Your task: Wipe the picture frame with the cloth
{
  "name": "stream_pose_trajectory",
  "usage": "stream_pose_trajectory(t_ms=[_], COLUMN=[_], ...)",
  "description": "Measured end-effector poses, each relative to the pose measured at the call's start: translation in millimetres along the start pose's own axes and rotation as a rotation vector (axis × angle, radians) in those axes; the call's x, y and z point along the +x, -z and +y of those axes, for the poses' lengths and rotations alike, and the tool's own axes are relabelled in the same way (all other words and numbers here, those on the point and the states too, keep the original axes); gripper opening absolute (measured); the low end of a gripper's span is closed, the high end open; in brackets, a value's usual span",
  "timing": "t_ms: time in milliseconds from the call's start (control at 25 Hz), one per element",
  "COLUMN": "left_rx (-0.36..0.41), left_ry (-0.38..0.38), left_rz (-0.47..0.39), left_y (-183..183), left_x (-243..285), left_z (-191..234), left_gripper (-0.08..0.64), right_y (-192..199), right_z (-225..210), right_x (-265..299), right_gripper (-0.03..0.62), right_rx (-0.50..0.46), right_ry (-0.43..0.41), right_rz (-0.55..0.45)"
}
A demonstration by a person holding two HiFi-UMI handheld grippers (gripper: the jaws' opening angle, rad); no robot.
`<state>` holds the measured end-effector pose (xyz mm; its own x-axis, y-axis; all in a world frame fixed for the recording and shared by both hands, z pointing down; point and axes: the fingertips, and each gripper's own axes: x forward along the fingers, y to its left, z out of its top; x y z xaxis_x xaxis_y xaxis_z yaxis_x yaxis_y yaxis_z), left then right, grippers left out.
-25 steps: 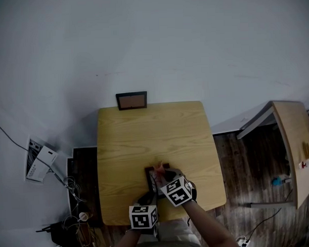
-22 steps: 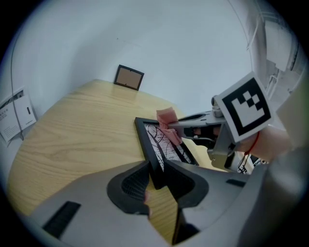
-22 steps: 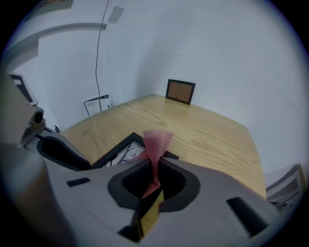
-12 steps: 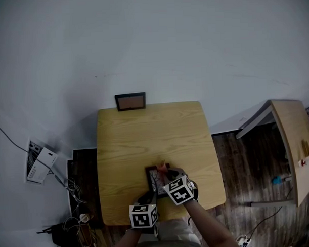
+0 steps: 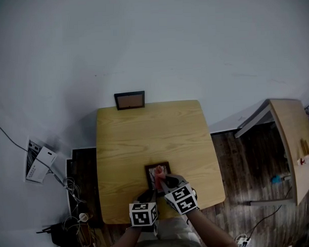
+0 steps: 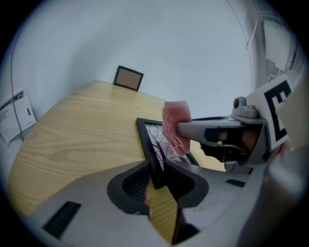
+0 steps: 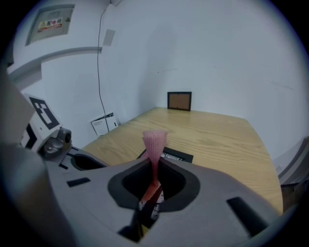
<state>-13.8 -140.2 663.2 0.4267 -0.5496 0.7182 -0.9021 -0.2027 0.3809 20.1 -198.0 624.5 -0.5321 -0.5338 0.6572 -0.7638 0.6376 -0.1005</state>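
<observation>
Near the front edge of the desk [image 5: 144, 131], the left gripper [image 6: 161, 174] has its fingers clamped on a corner of the picture frame [image 6: 155, 137]. The right gripper [image 7: 153, 177] pinches the pink cloth [image 7: 154, 141] over the frame's face. A second frame [image 5: 130, 100] stands at the far edge by the wall. Papers [image 5: 38, 162] and cables [image 5: 72, 219] lie on the floor to the left.

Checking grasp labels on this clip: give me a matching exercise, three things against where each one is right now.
Things:
1. black picture frame
2. pink cloth
3. small brown-faced frame

Places:
A. pinched in the right gripper
B. at the wall past the far edge of the table
C. clamped by its edge in the left gripper

Pairs: 1-C, 2-A, 3-B
</observation>
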Motion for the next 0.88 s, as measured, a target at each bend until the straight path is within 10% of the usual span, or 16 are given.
stream_pose_trajectory(t_ms=[880], left_rx=[0.004], left_ry=[-0.009], left_rz=[-0.007], left_y=[0.7], left_x=[-0.3], left_z=[0.5], left_gripper=[0.086], right_y=[36.2], right_z=[32.4], right_x=[12.0], right_gripper=[0.017], right_rx=[-0.094], right_ry=[-0.065], right_rz=[0.122])
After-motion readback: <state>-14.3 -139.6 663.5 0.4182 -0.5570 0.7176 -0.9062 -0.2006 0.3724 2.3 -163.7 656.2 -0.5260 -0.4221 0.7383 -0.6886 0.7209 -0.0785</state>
